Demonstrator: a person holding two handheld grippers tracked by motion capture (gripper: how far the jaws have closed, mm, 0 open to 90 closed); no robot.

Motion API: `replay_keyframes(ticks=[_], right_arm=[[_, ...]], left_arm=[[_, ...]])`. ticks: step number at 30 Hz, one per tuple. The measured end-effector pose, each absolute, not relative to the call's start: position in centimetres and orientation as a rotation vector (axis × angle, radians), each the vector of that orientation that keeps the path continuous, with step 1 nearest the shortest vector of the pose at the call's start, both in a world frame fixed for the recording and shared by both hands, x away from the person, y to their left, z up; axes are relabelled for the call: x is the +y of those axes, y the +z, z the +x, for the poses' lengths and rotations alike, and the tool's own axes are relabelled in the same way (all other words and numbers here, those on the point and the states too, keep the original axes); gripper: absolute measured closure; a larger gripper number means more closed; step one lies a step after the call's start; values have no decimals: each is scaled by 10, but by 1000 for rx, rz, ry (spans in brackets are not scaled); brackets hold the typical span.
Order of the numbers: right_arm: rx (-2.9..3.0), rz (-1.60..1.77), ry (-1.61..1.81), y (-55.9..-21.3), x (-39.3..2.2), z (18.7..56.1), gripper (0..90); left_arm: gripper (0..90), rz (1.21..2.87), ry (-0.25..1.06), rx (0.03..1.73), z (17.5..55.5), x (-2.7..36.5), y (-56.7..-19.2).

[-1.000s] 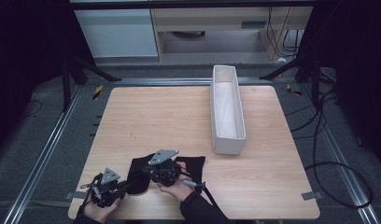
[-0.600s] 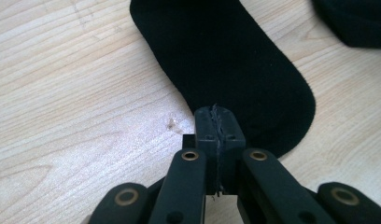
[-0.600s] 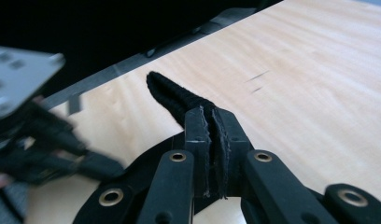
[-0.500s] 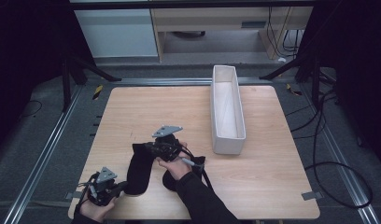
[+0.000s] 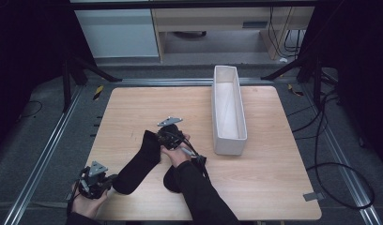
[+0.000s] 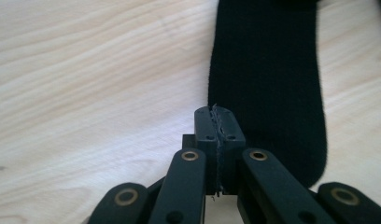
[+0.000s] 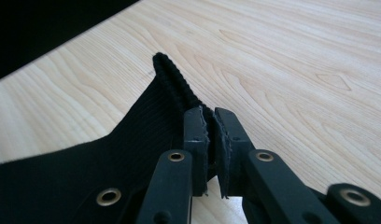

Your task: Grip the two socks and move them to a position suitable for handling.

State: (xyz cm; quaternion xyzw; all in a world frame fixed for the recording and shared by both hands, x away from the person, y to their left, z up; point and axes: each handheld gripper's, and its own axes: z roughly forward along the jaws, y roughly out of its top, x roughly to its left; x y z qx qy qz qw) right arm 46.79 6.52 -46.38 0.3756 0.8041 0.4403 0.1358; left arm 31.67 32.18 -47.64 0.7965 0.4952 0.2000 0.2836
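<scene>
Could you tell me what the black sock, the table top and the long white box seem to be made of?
Sock: looks like ribbed knit fabric, matte; fine ribs and a fuzzy edge show in the right gripper view.
Table top: pale wood or wood-look laminate, smooth, with printed-looking grain lines.
Box: white, matte, thin straight walls; possibly plastic or coated card, hard to tell.

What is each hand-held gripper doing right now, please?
Left hand-held gripper: closed on one end of the black sock.
Right hand-held gripper: closed on the sock's ribbed edge at its far end.
</scene>
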Motion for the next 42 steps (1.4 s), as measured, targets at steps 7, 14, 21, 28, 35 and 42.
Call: replay_keyframes(ticks=[7, 14, 21, 28, 35, 42], right_arm=[[2331, 1054, 1245, -469, 77, 473, 835], [2324, 1018, 1230, -466, 85, 474, 711], [2280, 970, 1282, -447, 71, 468, 599], [2265, 892, 1342, -419, 23, 445, 489], [2276, 855, 1351, -421, -25, 418, 456], [2298, 837, 1345, -427, -61, 388, 436]], left_arm=[[886, 2124, 589, 1369, 324, 326, -478], [808, 2108, 645, 1392, 324, 328, -479], [615, 2039, 698, 1406, 320, 331, -472], [526, 1980, 680, 1354, 312, 319, -461], [495, 2002, 619, 1280, 310, 299, -460], [480, 2004, 587, 1255, 314, 288, -459]])
